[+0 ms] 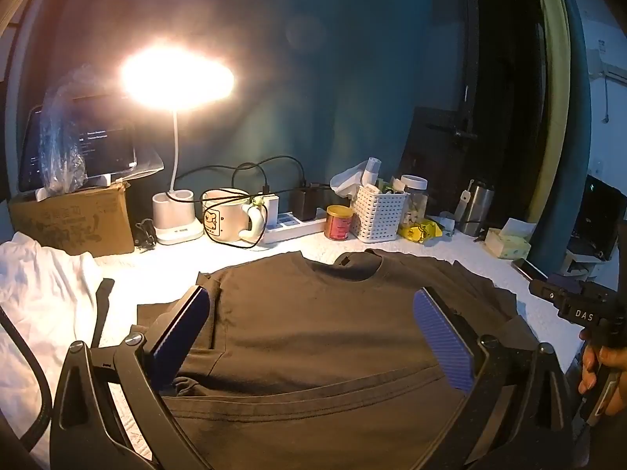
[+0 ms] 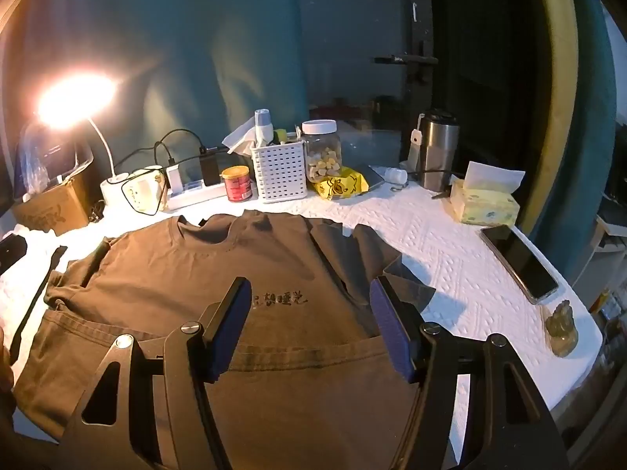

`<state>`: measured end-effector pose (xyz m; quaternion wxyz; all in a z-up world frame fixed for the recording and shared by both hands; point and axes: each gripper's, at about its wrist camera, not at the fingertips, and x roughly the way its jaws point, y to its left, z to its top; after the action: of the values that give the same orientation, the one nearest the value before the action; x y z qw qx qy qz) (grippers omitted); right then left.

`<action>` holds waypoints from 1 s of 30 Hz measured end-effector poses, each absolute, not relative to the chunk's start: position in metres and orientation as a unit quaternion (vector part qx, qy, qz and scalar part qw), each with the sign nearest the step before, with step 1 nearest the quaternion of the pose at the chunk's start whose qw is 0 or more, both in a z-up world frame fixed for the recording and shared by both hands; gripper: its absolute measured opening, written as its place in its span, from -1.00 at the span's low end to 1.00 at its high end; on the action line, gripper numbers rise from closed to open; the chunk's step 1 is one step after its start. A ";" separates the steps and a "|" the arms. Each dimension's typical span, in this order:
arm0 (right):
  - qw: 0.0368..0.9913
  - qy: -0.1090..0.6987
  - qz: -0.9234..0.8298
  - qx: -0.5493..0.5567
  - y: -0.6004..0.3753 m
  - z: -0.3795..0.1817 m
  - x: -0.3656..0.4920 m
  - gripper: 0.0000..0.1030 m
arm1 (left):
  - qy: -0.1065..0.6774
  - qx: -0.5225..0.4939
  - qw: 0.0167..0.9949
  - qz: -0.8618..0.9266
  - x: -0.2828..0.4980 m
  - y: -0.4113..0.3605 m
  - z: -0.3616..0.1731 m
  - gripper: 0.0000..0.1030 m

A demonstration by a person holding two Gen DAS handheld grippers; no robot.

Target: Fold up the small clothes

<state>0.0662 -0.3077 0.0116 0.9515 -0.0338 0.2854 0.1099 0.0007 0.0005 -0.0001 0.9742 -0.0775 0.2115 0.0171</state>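
Brown shirt [image 2: 188, 274] flat on table [image 2: 450, 258]; left gripper [image 1: 311, 313] and right gripper [image 2: 309, 313] both spread, empty. Phone [image 2: 519, 262], tissue box [image 2: 484, 205], basket [image 2: 279, 174], mug [image 1: 227, 215], lamp [image 1: 176, 78] behind.

T-shirt [image 2: 164, 274] spread on table [image 2: 450, 250], basket [image 2: 279, 174] and lamp [image 2: 74, 98] behind it, phone [image 2: 519, 262] to its right

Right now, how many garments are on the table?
2. A brown T-shirt lies spread in the middle under both tools. A white garment is bunched at the left edge, partly out of view. More may be hidden beyond the frames.
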 end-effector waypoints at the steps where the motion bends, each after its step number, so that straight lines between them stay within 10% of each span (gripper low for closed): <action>1: 0.952 0.285 0.110 -0.034 -0.307 0.012 0.066 0.29 | 0.210 -0.078 0.975 0.016 -0.001 0.001 -0.001 0.99; 30: 0.951 0.284 0.116 -0.037 -0.300 0.014 0.068 0.29 | 0.205 -0.073 0.976 0.023 -0.001 0.001 0.002 0.99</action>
<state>0.0679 -0.3005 0.0144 0.9511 -0.0369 0.2835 0.1165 -0.0013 0.0007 0.0022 0.9759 -0.0727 0.2046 0.0226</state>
